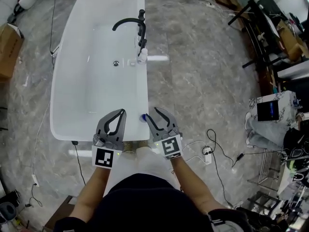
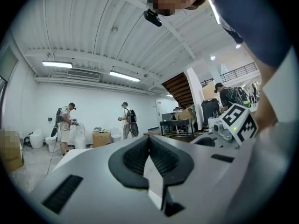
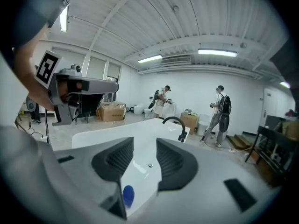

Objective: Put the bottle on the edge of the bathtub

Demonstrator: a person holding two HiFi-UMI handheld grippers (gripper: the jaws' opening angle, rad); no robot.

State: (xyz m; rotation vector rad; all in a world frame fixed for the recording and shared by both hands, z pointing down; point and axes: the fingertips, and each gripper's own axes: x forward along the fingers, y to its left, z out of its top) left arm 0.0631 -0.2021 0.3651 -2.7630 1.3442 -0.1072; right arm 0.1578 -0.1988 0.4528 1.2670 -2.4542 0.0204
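Bathtub [image 1: 62, 88] is white and stands on a grey marbled floor [image 1: 203, 81], with a black faucet [image 1: 129, 22] on its right long rim. The bottle [image 1: 144, 118] stands on the tub's rim at the near right corner; only its blue top can be made out. The right gripper [image 1: 155, 114] is held just right of the bottle, apart from it, its tips pointing over the near rim. In the right gripper view the right gripper [image 3: 145, 148] has its jaws spread with nothing between the pads; the bottle [image 3: 128, 195] shows low in the gap, close to the left-hand jaw and below the tips, with the tub basin [image 3: 140, 164] and the faucet [image 3: 176, 123] beyond. The left gripper [image 1: 120, 114] is over the near rim, left of the bottle and not touching it. In the left gripper view the left gripper [image 2: 149, 143] has its jaws pressed together on nothing.
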